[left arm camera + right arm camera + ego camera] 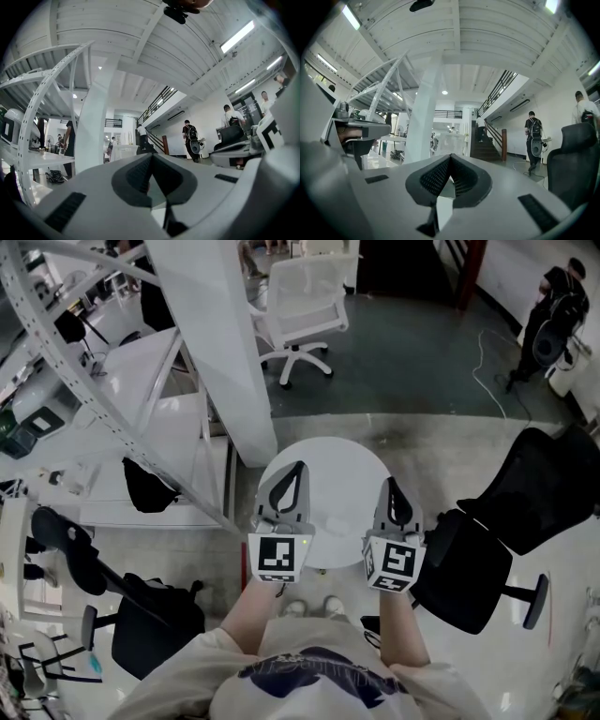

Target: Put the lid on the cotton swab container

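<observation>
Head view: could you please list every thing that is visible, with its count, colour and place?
table: one, white, round, centre, under the grippers
pillar: one, white, behind the table, left
white chair: one, top centre
black chair: one, right of the table
second black chair: one, lower left
desk: one, white, left
bystander: one, dark clothes, top right
left gripper: one, grey, shut, empty, over the table
right gripper: one, grey, shut, empty, over the table
</observation>
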